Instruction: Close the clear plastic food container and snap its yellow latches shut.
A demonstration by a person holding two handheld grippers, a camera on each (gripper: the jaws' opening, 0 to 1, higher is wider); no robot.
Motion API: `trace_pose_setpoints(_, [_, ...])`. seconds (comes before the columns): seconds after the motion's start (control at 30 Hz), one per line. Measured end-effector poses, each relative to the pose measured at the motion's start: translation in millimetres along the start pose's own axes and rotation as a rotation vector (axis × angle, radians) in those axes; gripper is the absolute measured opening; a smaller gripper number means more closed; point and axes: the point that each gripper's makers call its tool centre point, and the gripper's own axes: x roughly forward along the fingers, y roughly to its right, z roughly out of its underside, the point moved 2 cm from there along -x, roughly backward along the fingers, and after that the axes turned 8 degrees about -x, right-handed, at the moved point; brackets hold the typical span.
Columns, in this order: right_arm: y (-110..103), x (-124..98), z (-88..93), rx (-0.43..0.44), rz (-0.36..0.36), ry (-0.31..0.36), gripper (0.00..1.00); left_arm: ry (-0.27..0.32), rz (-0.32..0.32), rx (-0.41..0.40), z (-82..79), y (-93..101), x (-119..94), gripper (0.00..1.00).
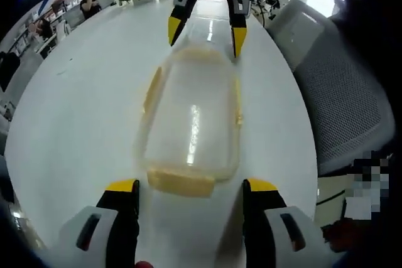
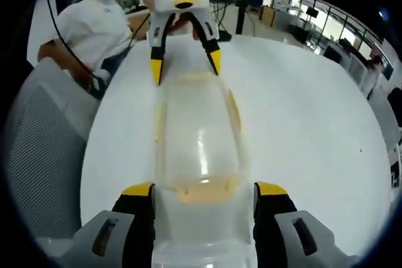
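On the white table (image 1: pixel 75 117) the clear container (image 1: pixel 191 123) lies lengthwise between my two grippers, lid already sitting on it as far as I can tell. Yellow latches run along all four sides. The near end latch (image 1: pixel 182 182) in the left gripper view looks flared out, not snapped; whether the side latches (image 1: pixel 152 92) are seated is too blurred to call.

Left gripper (image 1: pixel 191 189) — jaws apart, tips straddling the near end of the container just outside its corners, gripping nothing. Right gripper (image 2: pixel 204 192) — same at the opposite end, jaws spread, its end latch (image 2: pixel 204 189) lying between the tips. In the left gripper view the right one (image 1: pixel 204 32) comes down from the far side with its yellow tips at the far edge of the lid, so the two face each other along the container's long axis, both angled down onto the table.

My read on the step in hand:
- check the lid is seated all round before pressing any latch
- keep one gripper bracing its end so the box can't skate on the smooth top
- push each end latch down and inward with a fingertip, square on — off-centre pressure will likely just tip the box
- then the side latches, one at a time.
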Motion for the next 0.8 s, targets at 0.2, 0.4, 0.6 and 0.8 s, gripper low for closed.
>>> trace_pose_setpoints(0.2, [2.5, 4.4, 4.3, -0.003, -0.020, -0.031, 0.62, -0.022, 0.011, 0.050, -4.6, -0.6, 1.5, 0.66])
trace_pose_setpoints(0.4, [4.1, 6.6, 4.9, -0.036, -0.036, -0.063, 0.61, -0.063, 0.040, 0.108, -7.7, -0.4, 3.2, 0.62])
trace_pose_setpoints(0.6, [2.2, 10.0, 5.0, -0.059, -0.060, -0.086, 0.59, -0.088, 0.053, 0.126, -9.0, -0.1, 3.3, 0.60])
trace_pose_setpoints(0.8, [-1.8, 13.1, 4.2, -0.094, -0.085, -0.109, 0.57, -0.105, 0.056, 0.142, -8.5, -2.0, 3.3, 0.59])
